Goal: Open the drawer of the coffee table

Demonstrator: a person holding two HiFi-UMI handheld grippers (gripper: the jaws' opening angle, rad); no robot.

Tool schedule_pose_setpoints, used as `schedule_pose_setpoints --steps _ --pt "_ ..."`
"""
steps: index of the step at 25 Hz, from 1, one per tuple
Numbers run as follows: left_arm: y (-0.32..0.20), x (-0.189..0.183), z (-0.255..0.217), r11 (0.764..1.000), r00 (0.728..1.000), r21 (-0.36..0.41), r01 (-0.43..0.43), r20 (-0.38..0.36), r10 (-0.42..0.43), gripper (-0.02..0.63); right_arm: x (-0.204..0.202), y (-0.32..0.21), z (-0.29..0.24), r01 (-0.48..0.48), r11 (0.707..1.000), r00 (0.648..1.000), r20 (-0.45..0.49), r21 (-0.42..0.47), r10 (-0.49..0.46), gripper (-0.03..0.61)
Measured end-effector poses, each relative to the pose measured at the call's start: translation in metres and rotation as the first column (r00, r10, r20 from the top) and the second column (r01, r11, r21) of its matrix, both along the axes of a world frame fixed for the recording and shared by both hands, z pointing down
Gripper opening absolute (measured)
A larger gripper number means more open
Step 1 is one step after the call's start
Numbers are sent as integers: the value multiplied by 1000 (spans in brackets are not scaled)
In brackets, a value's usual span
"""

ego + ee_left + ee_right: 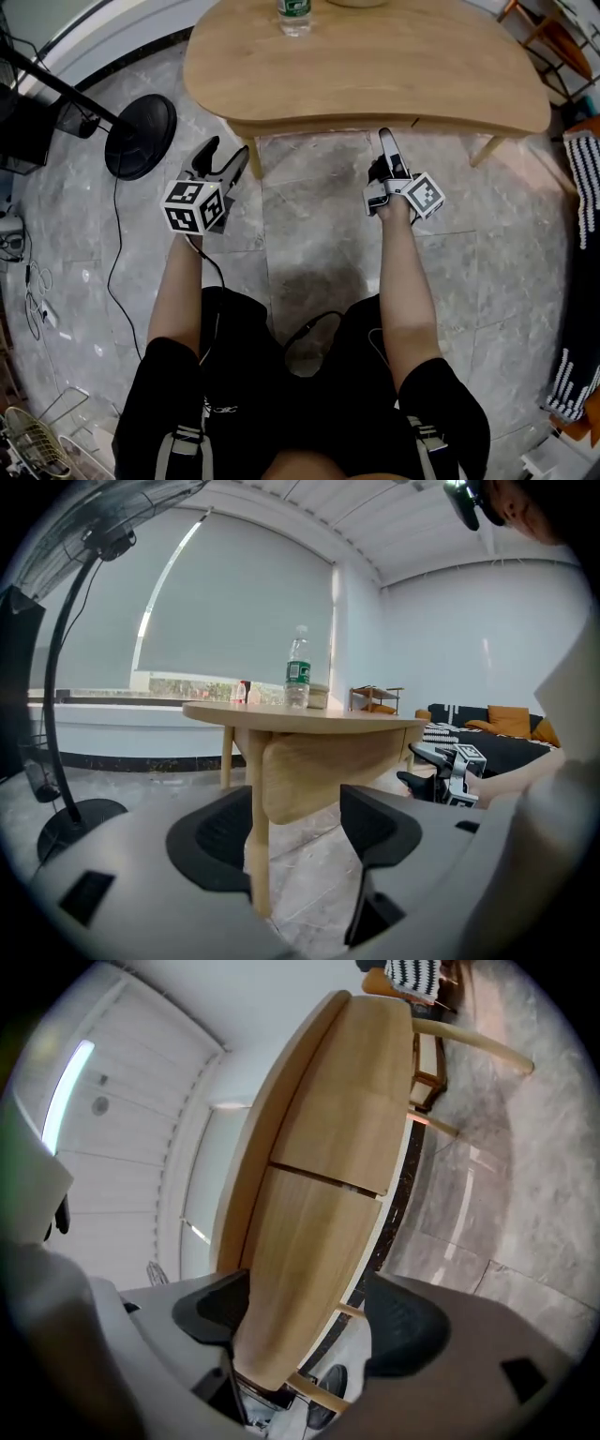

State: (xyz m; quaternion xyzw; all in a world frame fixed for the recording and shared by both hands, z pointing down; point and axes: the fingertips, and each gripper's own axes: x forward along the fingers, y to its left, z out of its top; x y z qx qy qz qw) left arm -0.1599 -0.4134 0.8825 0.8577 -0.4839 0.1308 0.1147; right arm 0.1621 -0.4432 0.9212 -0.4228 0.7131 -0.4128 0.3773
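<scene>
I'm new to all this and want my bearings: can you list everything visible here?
coffee table: one, light wood, top centre
water bottle: one, clear, green label, on the table
floor fan: one, black, left of the table
cable: one, black, below the fan
wire basket: one, pale, bottom left
striped cloth: one, black and white, far right
left tool: one, black jaws, open, empty
right tool: one, black jaws, open, at table's front
forearms: two, bare, behind the tools

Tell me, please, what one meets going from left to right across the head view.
Black round fan base → left gripper → clear plastic water bottle → right gripper → black-and-white striped cloth.
</scene>
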Motion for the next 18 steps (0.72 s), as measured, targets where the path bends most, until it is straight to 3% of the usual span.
schedule_pose_setpoints --steps 4,9,13,18 --pt "-18 -1 13 1000 1000 -9 19 11 -19 284 -3 -11 3 -22 1000 997 69 8 21 390" --pt "-38 9 12 1000 998 -22 1 -65 -3 284 3 -27 6 -50 999 987 152 -4 50 422" --pt "-45 27 15 999 998 -23 -44 -38 43 284 14 -37 6 -75 997 976 207 9 71 388" --pt "-54 29 19 1000 1000 20 16 11 -16 284 13 -42 -2 -76 995 956 290 60 55 363"
